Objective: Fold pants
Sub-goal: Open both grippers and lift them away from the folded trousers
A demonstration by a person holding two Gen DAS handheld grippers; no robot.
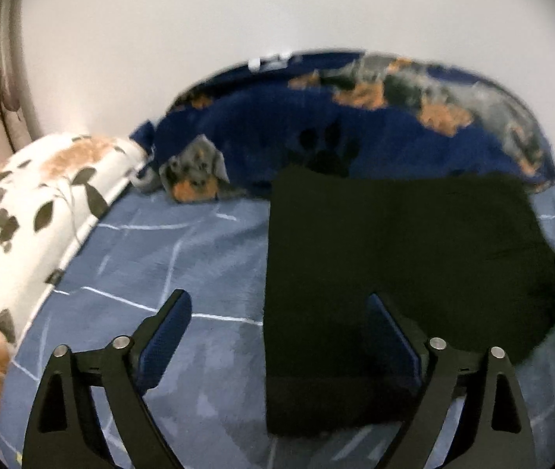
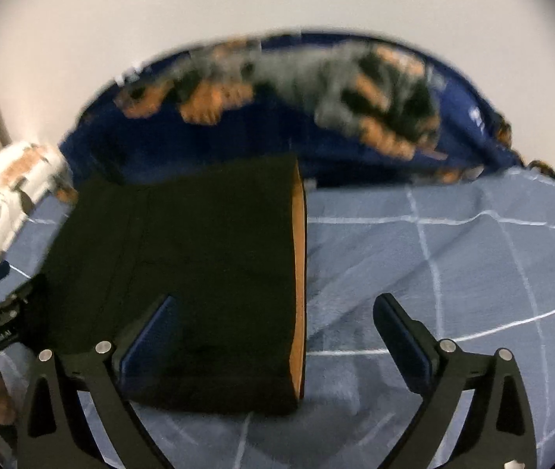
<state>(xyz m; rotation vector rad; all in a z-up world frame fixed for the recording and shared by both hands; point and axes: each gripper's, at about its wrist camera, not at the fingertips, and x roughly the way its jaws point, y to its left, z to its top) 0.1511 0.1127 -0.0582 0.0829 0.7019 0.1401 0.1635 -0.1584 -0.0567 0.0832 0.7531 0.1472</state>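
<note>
The folded black fabric pants [image 1: 394,273] lie flat on the bed's blue sheet with white lines [image 1: 160,258], an orange edge along their right side; the left gripper [image 1: 279,308] stands wide open over their near left edge, holding nothing; the right gripper [image 2: 277,310] gapes equally wide over the near right edge, empty; a dark-blue dog-print blanket [image 1: 355,125] lies beyond.
</note>
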